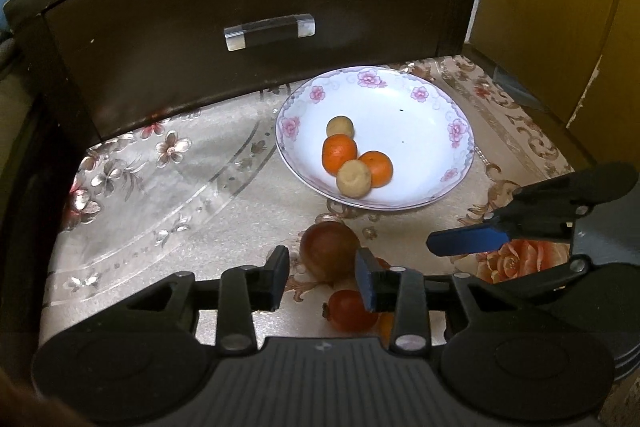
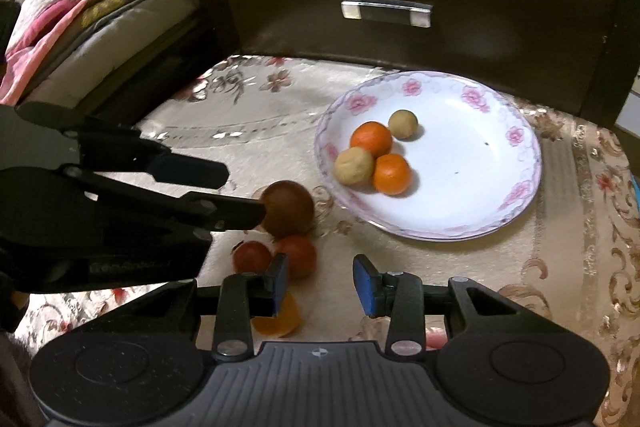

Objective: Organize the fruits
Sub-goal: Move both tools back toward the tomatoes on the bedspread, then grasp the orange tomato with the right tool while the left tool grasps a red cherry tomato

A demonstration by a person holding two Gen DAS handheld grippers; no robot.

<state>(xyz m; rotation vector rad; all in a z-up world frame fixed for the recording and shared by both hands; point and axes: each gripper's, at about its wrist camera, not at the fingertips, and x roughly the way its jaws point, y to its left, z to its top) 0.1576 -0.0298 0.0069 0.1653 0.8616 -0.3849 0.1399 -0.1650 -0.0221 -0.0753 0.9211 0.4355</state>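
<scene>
A white floral plate (image 1: 424, 131) (image 2: 480, 195) holds two oranges (image 1: 339, 153) (image 2: 371, 138) and two tan round fruits (image 1: 353, 178) (image 2: 354, 166). On the tablecloth in front of it lie a brown pomegranate (image 1: 330, 251) (image 2: 289, 214), two red persimmons (image 1: 352, 311) (image 2: 298, 255) and an orange fruit (image 2: 280, 319), partly hidden. My left gripper (image 1: 323, 281) is open, just in front of the pomegranate; in the right wrist view (image 2: 244, 193) one finger touches it. My right gripper (image 2: 320, 285) is open and empty; its fingers (image 1: 464, 241) show at the right.
A dark wooden drawer front (image 1: 260, 7) with a metal handle (image 2: 386, 11) stands behind the plate. Bedding and cushions (image 2: 80, 27) lie at the left. A yellow wooden cabinet (image 1: 560, 7) stands at the right.
</scene>
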